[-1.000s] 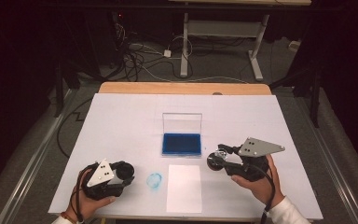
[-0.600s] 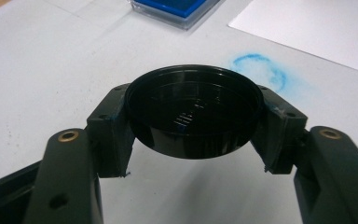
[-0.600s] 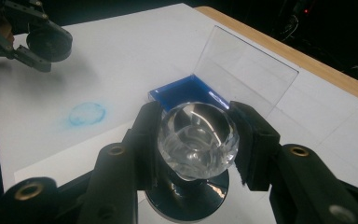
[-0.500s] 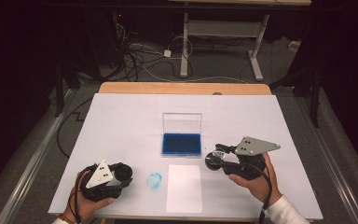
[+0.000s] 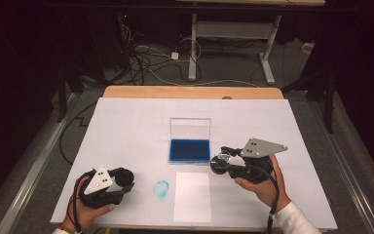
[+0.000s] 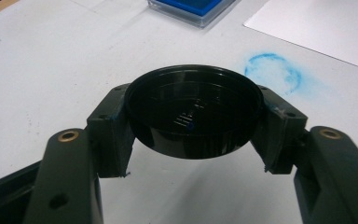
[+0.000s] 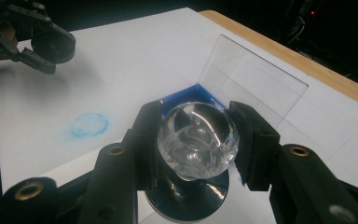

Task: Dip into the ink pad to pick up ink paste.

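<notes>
Clear-knobbed stamp [image 7: 196, 140] apparently stands upright between right gripper's [image 7: 196, 144] jaws.

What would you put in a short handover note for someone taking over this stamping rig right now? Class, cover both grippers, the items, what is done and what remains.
Left gripper: shut on the round black plastic cap, held low over the white table at its near left.
Right gripper: shut on the clear faceted-knob stamp with a black base, beside the blue ink pad in its open clear case.
The blank white paper sheet lies at the near edge; a round blue ink smudge marks the table to its left.
Done: cap off, stamp picked up.
Left, probably: ink the stamp, press it on the sheet, recap.
</notes>
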